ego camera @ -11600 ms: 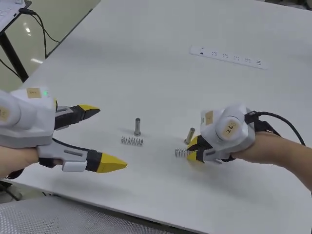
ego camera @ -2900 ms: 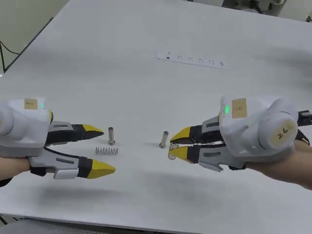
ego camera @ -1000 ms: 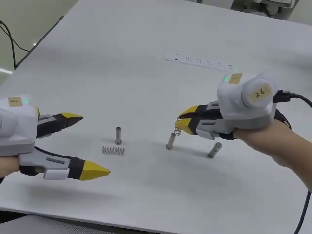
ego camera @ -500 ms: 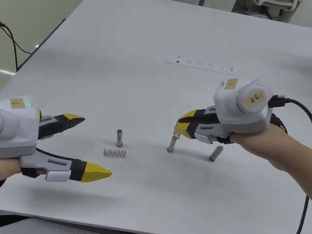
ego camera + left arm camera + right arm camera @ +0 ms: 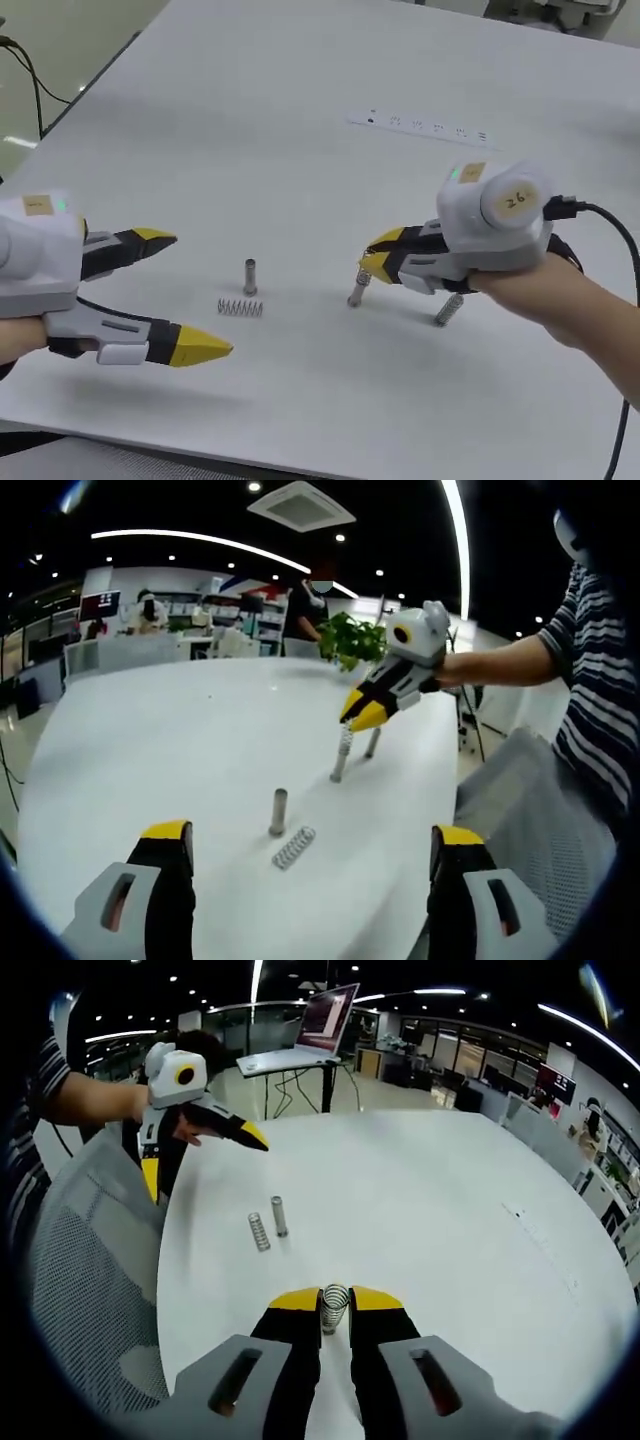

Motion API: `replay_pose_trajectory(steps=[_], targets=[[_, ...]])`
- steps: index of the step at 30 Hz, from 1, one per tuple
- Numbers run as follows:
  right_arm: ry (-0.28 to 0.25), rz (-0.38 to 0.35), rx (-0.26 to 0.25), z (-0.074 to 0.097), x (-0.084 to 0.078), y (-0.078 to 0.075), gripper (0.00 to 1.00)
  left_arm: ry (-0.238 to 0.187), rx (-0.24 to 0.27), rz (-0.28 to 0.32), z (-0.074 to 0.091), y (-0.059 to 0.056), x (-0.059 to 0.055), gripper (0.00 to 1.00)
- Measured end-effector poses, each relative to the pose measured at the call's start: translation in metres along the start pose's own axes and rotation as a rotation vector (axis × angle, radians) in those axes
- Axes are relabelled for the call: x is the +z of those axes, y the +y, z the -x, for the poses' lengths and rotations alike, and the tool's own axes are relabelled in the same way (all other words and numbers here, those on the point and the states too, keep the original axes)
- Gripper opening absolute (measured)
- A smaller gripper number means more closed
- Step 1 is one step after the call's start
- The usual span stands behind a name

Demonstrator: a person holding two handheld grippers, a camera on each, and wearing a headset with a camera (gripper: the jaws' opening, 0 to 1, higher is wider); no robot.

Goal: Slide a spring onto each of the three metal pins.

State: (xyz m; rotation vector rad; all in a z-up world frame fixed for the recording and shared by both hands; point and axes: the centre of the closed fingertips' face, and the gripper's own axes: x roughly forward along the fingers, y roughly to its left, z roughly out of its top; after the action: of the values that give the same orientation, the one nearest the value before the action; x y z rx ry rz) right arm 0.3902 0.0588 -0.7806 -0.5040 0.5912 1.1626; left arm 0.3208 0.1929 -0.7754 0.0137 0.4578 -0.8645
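My right gripper (image 5: pixel 373 258) is shut on a small spring (image 5: pixel 335 1306), held upright with its lower end over the top of the middle pin (image 5: pixel 356 291), which leans a little. To its right stands a pin (image 5: pixel 447 310) with a spring around it. Left of both, a bare upright pin (image 5: pixel 250 277) has a loose spring (image 5: pixel 240 307) lying flat just in front of it. My left gripper (image 5: pixel 180 292) hovers open at the left, apart from the bare pin (image 5: pixel 278 812) and the loose spring (image 5: pixel 294 847).
A white power strip (image 5: pixel 425 127) lies far back on the white table (image 5: pixel 300 150). A black cable (image 5: pixel 600 250) trails from the right gripper. The table's front edge runs close below the left gripper.
The right gripper has come down and slightly left with its spring, from above the middle pin to the pin's top. The left gripper stays open, nearly in place.
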Motion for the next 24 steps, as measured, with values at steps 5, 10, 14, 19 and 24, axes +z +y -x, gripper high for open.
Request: replay_pose_trajectory(steps=[5,10,14,19,24], targets=[[0.027,0.000,-0.009,-0.011,-0.012,0.001,0.07,0.011,0.000,0.003,-0.002,-0.001,-0.002,0.96],[0.052,-0.006,-0.011,-0.018,-0.022,0.002,0.07,0.010,-0.002,0.000,-0.003,-0.001,-0.001,0.95],[0.065,-0.017,-0.012,-0.022,-0.029,0.002,0.07,0.012,-0.002,0.001,-0.004,0.000,-0.002,0.95],[0.067,-0.031,-0.013,-0.024,-0.032,0.002,0.07,0.009,0.000,0.003,-0.003,0.000,-0.001,0.95],[0.067,-0.017,-0.011,-0.023,-0.031,0.004,0.07,0.008,0.000,0.003,-0.003,0.000,-0.001,0.95]])
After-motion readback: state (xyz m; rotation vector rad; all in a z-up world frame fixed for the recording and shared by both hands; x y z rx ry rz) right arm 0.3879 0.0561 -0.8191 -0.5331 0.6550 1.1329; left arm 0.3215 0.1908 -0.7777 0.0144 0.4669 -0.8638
